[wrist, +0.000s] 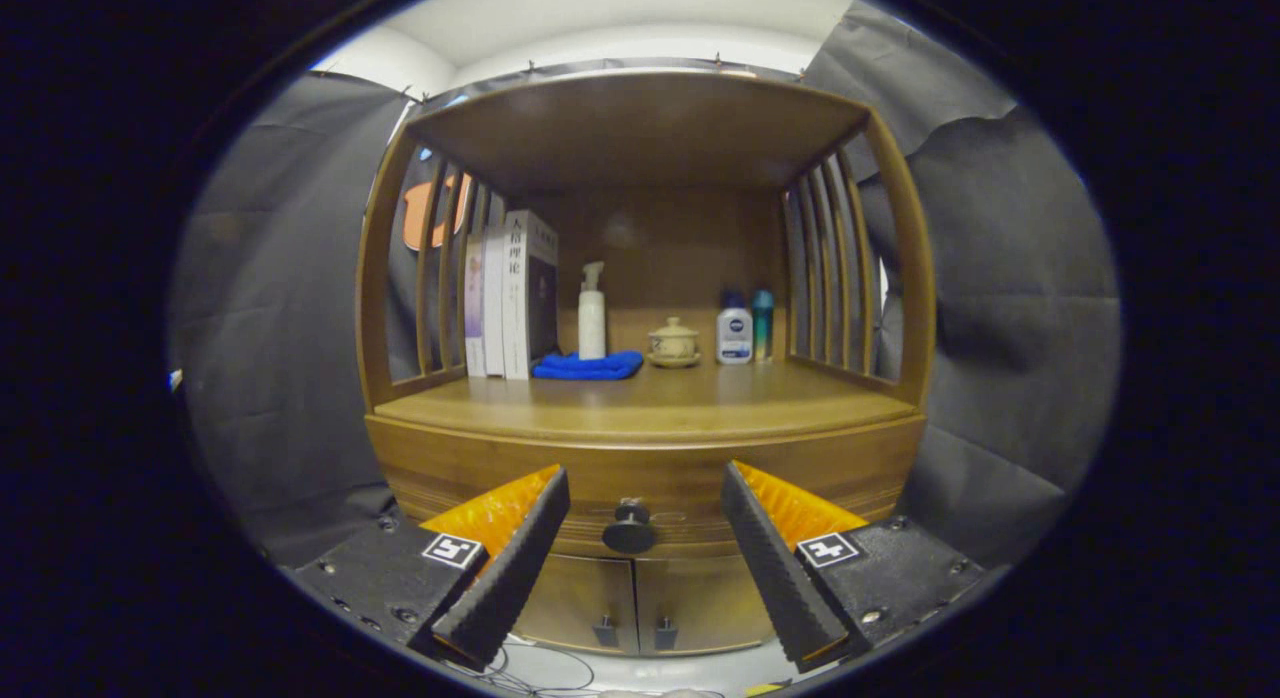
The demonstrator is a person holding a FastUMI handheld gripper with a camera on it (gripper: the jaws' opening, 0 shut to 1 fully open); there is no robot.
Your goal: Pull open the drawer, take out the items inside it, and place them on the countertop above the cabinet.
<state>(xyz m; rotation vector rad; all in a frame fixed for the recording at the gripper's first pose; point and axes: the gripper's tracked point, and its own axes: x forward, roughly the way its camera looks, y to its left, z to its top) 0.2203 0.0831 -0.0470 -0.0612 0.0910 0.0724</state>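
Note:
A wooden cabinet stands ahead of me, its drawer [450,473] closed under the countertop [640,403]. The drawer's round dark knob [629,531] sits in line with the gap between my fingers, some way beyond their tips. My gripper [645,483] is open, with nothing between its fingers. The drawer's contents are hidden.
On the countertop, near the back, stand books [510,293], a white spray bottle [592,313], a blue cloth [588,365], a small lidded pot [673,343] and two small bottles [745,328]. Slatted side rails [835,268] and a shelf roof enclose it. Two small doors [635,603] sit below the drawer.

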